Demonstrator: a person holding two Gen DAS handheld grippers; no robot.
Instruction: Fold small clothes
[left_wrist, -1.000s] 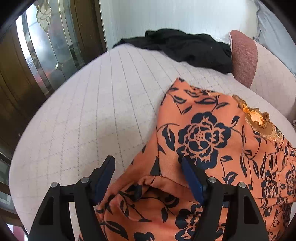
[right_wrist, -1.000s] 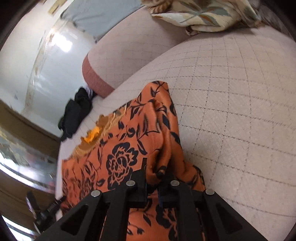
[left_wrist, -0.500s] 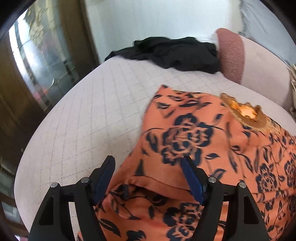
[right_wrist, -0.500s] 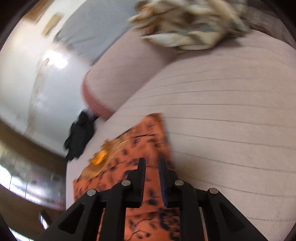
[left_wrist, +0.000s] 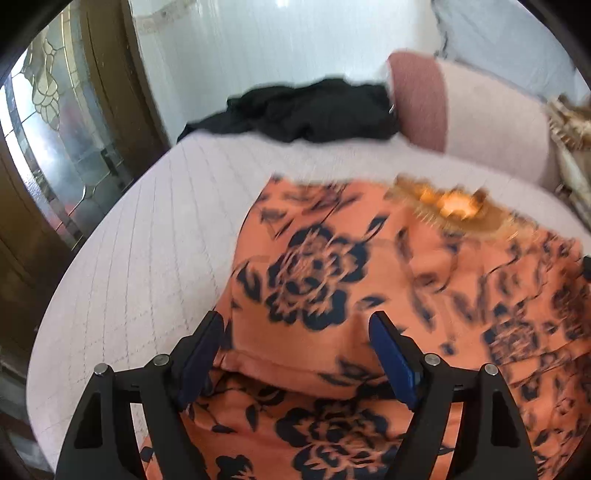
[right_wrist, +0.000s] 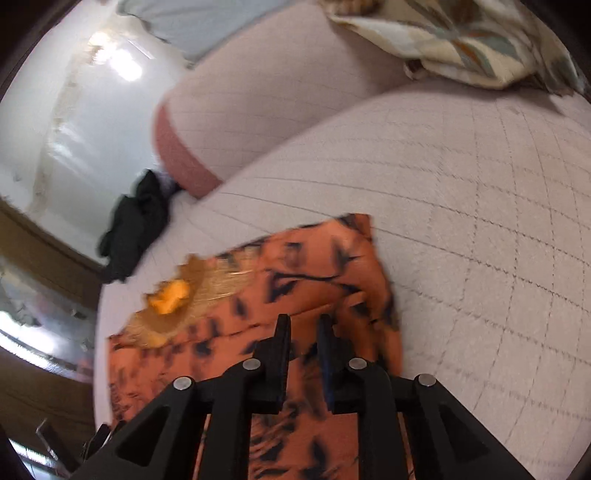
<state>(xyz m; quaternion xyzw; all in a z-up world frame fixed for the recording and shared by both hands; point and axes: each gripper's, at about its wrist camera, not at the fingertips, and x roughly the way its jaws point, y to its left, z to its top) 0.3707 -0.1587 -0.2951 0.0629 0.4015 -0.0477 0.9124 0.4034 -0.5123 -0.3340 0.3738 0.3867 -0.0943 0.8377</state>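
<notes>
An orange garment with a dark blue flower print (left_wrist: 332, 266) lies spread on the pale quilted bed (left_wrist: 140, 251), its gold embroidered neckline (left_wrist: 454, 206) toward the bolster. My left gripper (left_wrist: 295, 332) is open, its jaws wide apart over the garment's folded hem, holding nothing. In the right wrist view the same garment (right_wrist: 295, 266) lies flat below my right gripper (right_wrist: 303, 325). Its jaws stand a narrow gap apart with no cloth between them. Both views are motion-blurred.
A black garment (left_wrist: 306, 110) is heaped at the far end of the bed near a pink-ended bolster (left_wrist: 465, 107). A leaf-patterned cushion (right_wrist: 461, 40) lies beyond the right gripper. A glass-panelled wooden door (left_wrist: 55, 147) stands left of the bed.
My right gripper has let go of the garment's corner and its jaws have parted slightly; the cloth has dropped flat on the bed. Both grippers have pulled back a little.
</notes>
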